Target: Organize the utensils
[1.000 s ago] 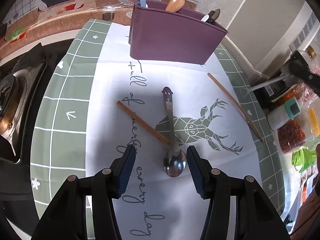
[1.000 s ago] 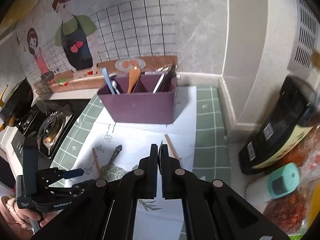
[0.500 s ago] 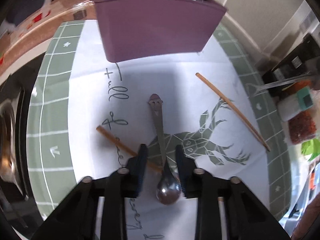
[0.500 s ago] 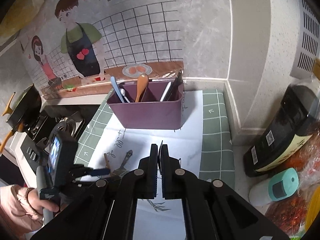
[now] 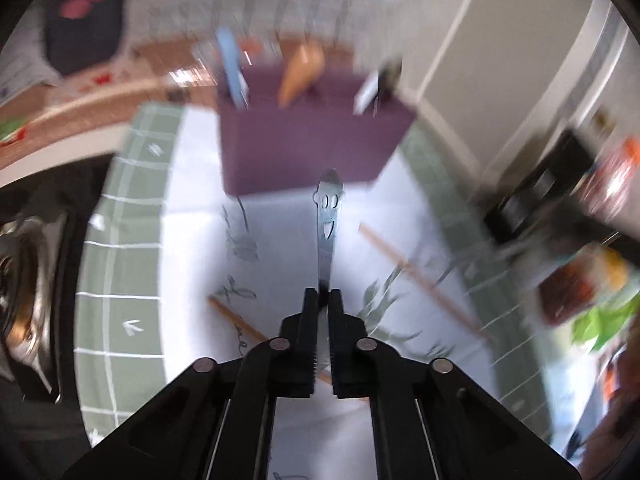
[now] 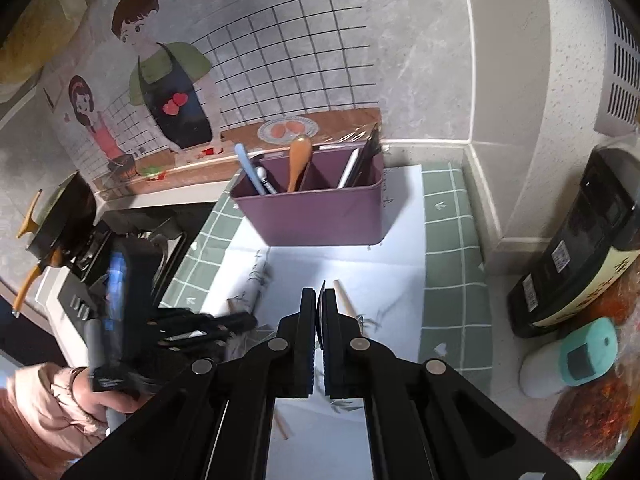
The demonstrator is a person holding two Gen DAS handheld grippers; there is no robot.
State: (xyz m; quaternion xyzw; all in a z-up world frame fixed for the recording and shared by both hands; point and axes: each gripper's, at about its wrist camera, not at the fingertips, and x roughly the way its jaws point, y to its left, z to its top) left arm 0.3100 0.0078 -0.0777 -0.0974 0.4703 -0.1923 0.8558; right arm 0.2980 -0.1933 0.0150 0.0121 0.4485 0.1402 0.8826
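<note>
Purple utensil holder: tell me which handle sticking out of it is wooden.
The rounded orange-brown wooden handle in the purple plastic holder's middle section. The light blue handle stands left of it, the white and black ones right.

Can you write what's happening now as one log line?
left gripper: shut on metal spoon | right gripper: shut, empty | two chopsticks on mat | purple holder waiting

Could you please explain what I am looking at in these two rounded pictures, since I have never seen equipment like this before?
There is no robot: a person holds a hand-operated two-finger gripper in each hand, and each carries a fisheye camera looking along its fingers. In the left camera's view, the left gripper has just closed on a metal spoon and holds it above the printed cloth. The right gripper is shut and empty. Two wooden chopsticks lie on the cloth, and a purple utensil holder stands behind.
</note>
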